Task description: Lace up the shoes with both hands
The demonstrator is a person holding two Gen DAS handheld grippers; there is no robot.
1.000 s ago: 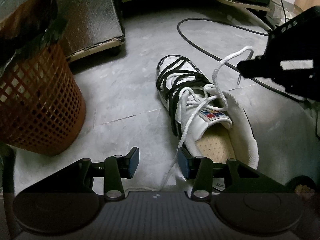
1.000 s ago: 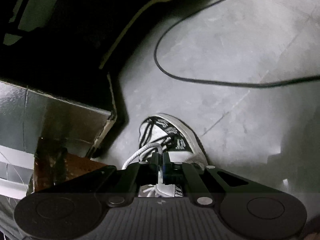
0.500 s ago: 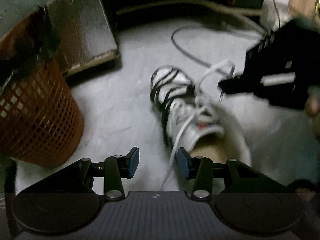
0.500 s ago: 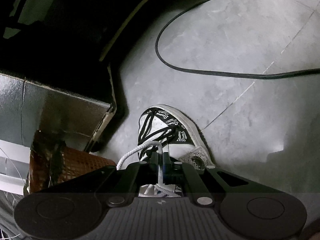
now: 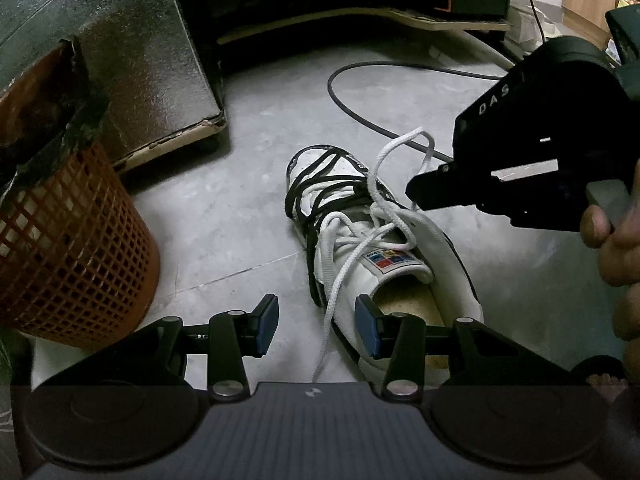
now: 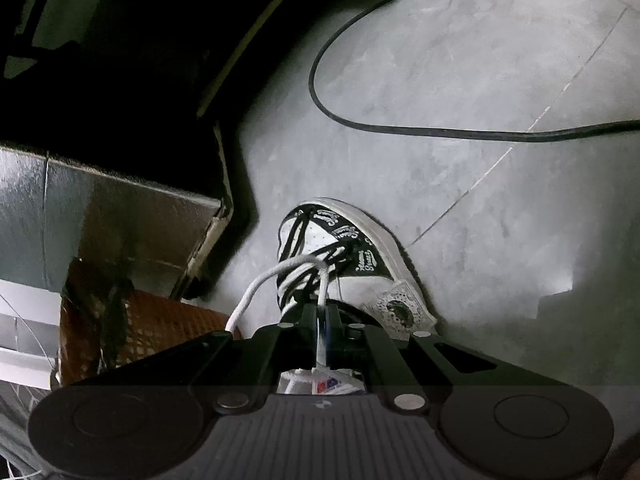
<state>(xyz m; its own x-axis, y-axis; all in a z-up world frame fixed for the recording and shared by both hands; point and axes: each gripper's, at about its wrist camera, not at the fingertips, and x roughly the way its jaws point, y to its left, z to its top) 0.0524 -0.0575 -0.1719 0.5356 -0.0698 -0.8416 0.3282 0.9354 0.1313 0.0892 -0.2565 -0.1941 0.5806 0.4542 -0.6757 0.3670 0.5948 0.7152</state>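
Observation:
A white high-top shoe (image 5: 352,216) with black trim lies on the grey floor, toe pointing away. Its white lace (image 5: 380,160) rises in a loop to my right gripper (image 5: 416,192), which is shut on it above the shoe's right side. In the right wrist view the lace (image 6: 280,276) runs between the closed pads of the right gripper (image 6: 322,316), with the shoe (image 6: 340,240) below. Another lace strand (image 5: 332,300) hangs down between the blue pads of my left gripper (image 5: 316,324), which is open at the shoe's heel end and not touching the strand.
An orange mesh basket (image 5: 68,232) stands at the left. Behind it sits a foil-covered box (image 5: 140,60). A black cable (image 5: 360,112) curves over the floor beyond the shoe. A person's hand (image 5: 612,232) holds the right gripper; toes (image 5: 604,380) show at the lower right.
The right gripper has lifted the lace loop and shifted slightly right. The left wrist view swung sideways and back; the left gripper stays open with the strand between its pads.

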